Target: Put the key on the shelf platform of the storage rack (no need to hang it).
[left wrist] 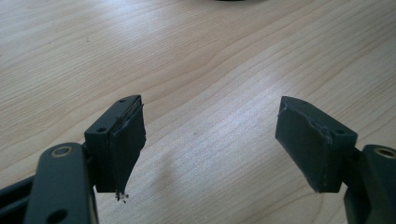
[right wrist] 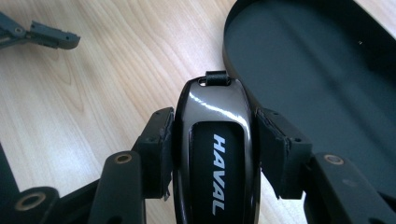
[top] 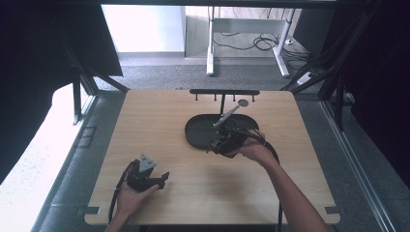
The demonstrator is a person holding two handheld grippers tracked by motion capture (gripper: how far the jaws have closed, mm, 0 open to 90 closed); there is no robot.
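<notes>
A glossy black car key fob (right wrist: 215, 154) marked HAVAL sits clamped between the pads of my right gripper (right wrist: 215, 149), just beside the rim of a black oval tray (right wrist: 308, 70). From above, that right gripper (top: 226, 143) hovers at the tray's (top: 200, 131) near right edge. My left gripper (top: 153, 181) rests low over the table near the front left, and its jaws stand wide apart over bare wood (left wrist: 210, 135) with nothing between them.
A black stand with a crossbar and small hooks (top: 224, 93) rises behind the tray, with a grey metal arm (top: 231, 113) slanting over it. The wooden table (top: 159, 121) has open room on its left half. The left gripper's jaw tip (right wrist: 42, 36) lies at the far left of the right gripper view.
</notes>
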